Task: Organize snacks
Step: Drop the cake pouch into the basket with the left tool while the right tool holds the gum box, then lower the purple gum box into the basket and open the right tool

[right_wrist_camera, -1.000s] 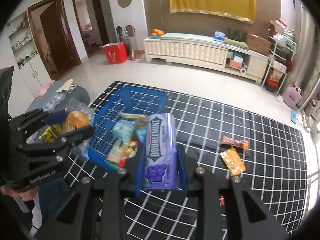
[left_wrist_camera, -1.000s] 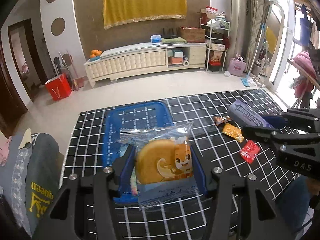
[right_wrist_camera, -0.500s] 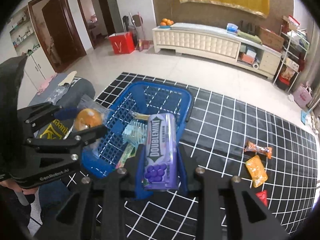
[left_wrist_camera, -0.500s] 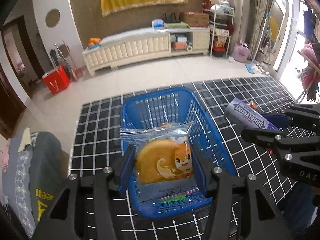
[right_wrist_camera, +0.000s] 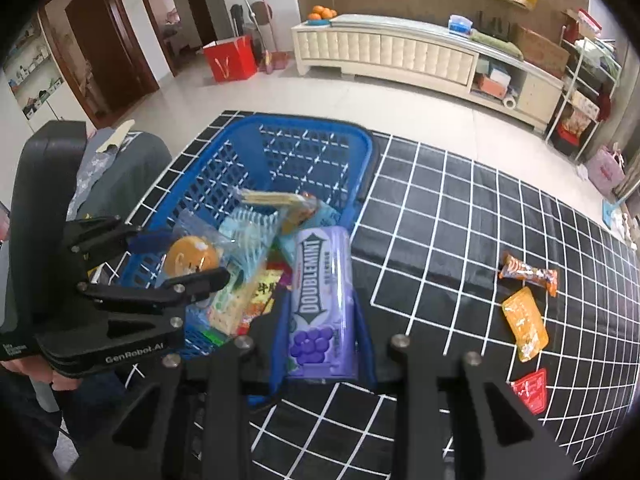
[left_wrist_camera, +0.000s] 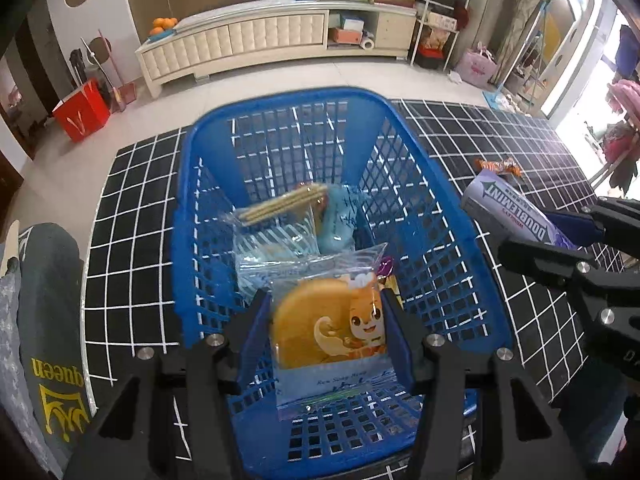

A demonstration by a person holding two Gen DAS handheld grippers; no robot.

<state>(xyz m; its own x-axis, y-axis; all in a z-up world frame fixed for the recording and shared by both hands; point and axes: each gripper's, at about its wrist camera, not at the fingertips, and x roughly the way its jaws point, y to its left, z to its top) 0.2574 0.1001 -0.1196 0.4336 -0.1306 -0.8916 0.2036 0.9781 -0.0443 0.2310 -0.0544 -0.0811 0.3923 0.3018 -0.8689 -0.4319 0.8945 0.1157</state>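
Note:
My left gripper (left_wrist_camera: 326,312) is shut on a clear cake packet with an orange cartoon squirrel (left_wrist_camera: 330,330), held low over the blue mesh basket (left_wrist_camera: 192,216). Inside the basket lie several snack packets, among them a biscuit pack (left_wrist_camera: 276,204). My right gripper (right_wrist_camera: 322,300) is shut on a purple Doublemint gum pack (right_wrist_camera: 322,292) and hangs over the basket's (right_wrist_camera: 360,184) right rim. In the right wrist view the left gripper (right_wrist_camera: 192,264) and its cake packet (right_wrist_camera: 190,258) show at the left. The left wrist view shows the gum pack (left_wrist_camera: 512,216) at the right.
The basket sits on a black cloth with a white grid (right_wrist_camera: 460,220). On it to the right lie an orange-striped bar (right_wrist_camera: 528,274), a yellow packet (right_wrist_camera: 525,322) and a red packet (right_wrist_camera: 530,390). A grey garment with "queen" lettering (left_wrist_camera: 52,320) lies left of the basket. A white TV cabinet (left_wrist_camera: 256,36) stands behind.
Both grippers have come down and forward over the blue basket, which now looms larger in both views. Each still grips the same item.

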